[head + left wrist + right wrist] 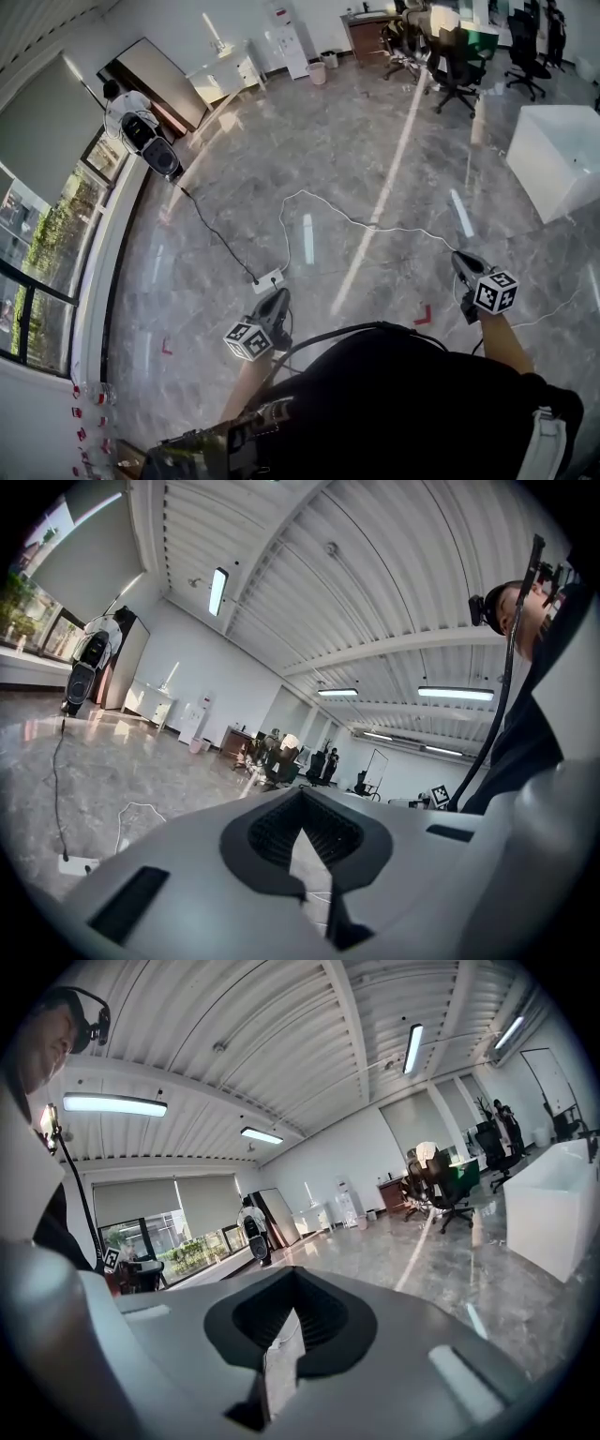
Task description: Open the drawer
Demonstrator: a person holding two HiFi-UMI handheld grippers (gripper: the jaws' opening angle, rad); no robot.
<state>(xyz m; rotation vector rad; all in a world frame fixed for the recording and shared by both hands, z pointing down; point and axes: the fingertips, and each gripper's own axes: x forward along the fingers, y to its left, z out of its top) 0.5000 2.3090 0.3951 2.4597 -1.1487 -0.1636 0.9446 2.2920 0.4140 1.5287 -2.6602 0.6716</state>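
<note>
Head view: the left gripper (278, 298) and right gripper (463, 265) are held out over the marble floor (375, 178), well apart. No drawer is within reach. Low white cabinets (225, 77) stand far off by the wall and a white unit (557, 155) stands at right; which holds the drawer I cannot tell.

Left gripper view: the left gripper's (302, 795) jaws are pressed together, empty.

Right gripper view: the right gripper's (292, 1275) jaws look closed on nothing too; the white unit (553, 1206) is ahead at right.

The step in hand seems to be the approach: find the drawer front, step over the cable (347, 217), and part one pair of jaws before reaching the handle.
</note>
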